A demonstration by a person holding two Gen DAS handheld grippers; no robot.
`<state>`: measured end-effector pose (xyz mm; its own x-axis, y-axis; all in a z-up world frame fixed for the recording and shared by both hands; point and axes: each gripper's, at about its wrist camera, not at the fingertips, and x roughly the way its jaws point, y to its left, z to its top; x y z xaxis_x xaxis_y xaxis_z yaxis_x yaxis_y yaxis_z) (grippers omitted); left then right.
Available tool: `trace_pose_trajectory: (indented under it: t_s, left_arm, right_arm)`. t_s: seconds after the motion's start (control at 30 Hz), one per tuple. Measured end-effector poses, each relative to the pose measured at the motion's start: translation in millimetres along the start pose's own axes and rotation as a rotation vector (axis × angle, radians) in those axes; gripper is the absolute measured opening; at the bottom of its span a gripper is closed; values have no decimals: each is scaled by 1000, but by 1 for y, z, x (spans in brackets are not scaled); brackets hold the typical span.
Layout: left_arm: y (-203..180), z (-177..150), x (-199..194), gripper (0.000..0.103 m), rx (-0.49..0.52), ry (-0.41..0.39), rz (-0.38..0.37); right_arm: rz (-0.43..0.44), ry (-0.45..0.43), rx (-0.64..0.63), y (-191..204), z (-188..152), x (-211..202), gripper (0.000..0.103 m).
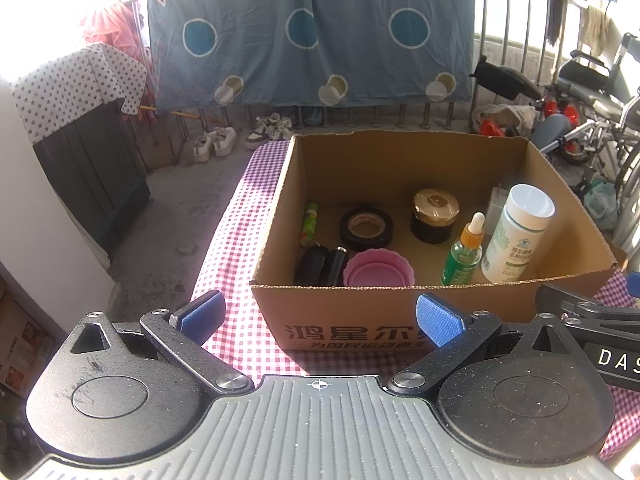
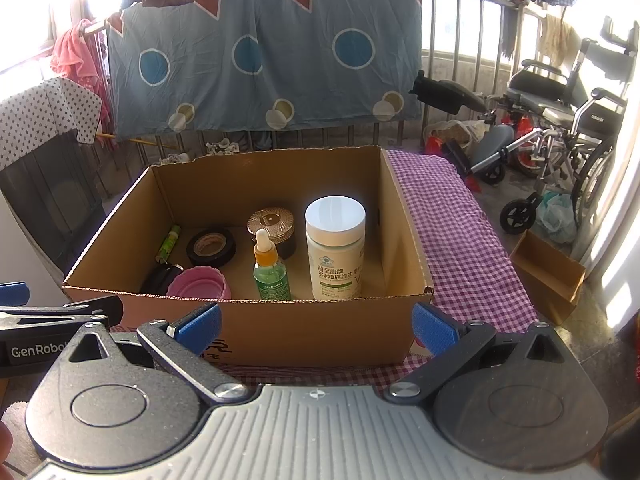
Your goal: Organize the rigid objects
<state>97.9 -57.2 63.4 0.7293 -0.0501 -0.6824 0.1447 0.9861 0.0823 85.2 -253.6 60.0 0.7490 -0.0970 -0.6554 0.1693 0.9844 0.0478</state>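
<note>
Two empty grippers face a filled cardboard box [image 2: 248, 324].

Left gripper [image 1: 318, 316] and right gripper [image 2: 316, 326] both gape, holding nothing. White bottle [image 2: 335, 248] stands at 1 o'clock, dropper bottle [image 2: 271, 266] at 12; I'd approach upright, pinching the body squarely, clear of neighbours.

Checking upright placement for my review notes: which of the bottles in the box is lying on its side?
The slim green tube-like bottle at the box's far left wall lies flat; the dropper bottle and white supplement bottle stand upright.
</note>
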Motion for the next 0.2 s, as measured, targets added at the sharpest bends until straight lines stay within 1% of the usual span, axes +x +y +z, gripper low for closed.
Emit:
trace_pose_trajectory:
  t_s: [0.2]
  left_arm:
    - [0,0,0,102,0,2,0]
  right_arm:
    - [-1,-1,1,0,0,-1,103]
